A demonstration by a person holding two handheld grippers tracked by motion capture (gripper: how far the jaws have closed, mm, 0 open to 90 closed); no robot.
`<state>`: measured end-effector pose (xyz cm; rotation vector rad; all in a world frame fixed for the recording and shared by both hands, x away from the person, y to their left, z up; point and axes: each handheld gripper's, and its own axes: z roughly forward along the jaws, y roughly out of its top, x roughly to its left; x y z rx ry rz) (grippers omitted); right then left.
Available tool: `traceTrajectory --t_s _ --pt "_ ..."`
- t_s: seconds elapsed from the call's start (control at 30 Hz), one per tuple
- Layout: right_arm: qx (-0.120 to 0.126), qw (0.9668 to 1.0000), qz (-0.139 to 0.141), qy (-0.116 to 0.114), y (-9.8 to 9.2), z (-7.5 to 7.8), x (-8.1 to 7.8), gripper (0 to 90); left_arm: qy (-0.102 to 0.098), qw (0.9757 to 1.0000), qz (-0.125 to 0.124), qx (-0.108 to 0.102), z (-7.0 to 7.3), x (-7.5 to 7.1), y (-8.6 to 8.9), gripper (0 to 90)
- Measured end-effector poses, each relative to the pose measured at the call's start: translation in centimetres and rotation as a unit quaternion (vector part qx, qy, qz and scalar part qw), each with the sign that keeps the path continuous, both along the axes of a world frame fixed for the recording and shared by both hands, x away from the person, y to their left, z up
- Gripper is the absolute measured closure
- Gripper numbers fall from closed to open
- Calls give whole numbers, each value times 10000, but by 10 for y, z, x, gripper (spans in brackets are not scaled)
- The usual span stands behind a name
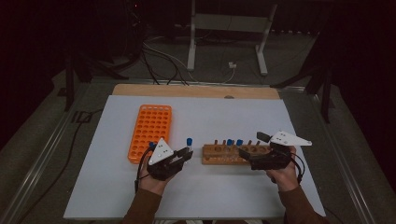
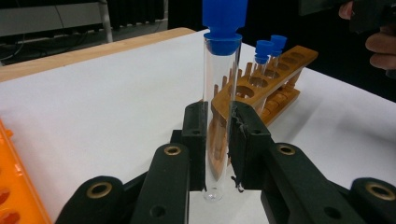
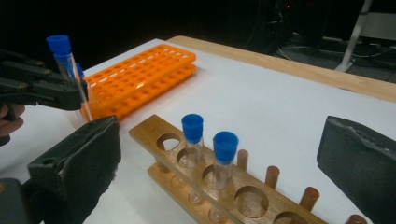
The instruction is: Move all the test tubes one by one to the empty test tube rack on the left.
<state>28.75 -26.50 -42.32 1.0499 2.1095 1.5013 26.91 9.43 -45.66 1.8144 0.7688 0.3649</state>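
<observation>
moving tubes between racks looks like the job, direction unclear from this moment alone. leftmost on the white table (image 1: 116,186) sits the orange rack (image 1: 150,132); its holes look empty in the high view, and there is a blue bit right by its near corner, behind the left gripper (image 1: 186,154), that i can't make out. next, the left gripper is clamped on a clear test tube (image 2: 218,116) with a blue cap, held upright in the air between the orange rack and the wooden rack (image 1: 236,154), its rounded bottom hanging free below the jaws. then the wooden rack with two capped tubes (image 3: 192,140) standing in neighbouring holes, other holes open. far right, the right gripper (image 1: 243,154) hovers at the wooden rack's end with jaws spread wide and nothing between them. judgement: one tube in transit, two still to handle or already placed, so roughly a third or two thirds in. views: the left gripper view shows the pads pinching the tube low on the glass, which the high view is too small to show; the right gripper view shows the two racked tubes seated in their holes and the empty gap of its own jaws, plus the left gripper carrying its tube off beside the orange rack.
</observation>
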Motion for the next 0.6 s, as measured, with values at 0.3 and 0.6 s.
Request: traceTrajectory --t_s 0.3,0.6 --pt "94 9999 -47 -24 -4 1 1 0 -51 9998 133 -110 6 -2 24 785" --pt "193 9997 -136 -63 -11 4 1 0 -80 9991 375 -162 8 -4 49 785"
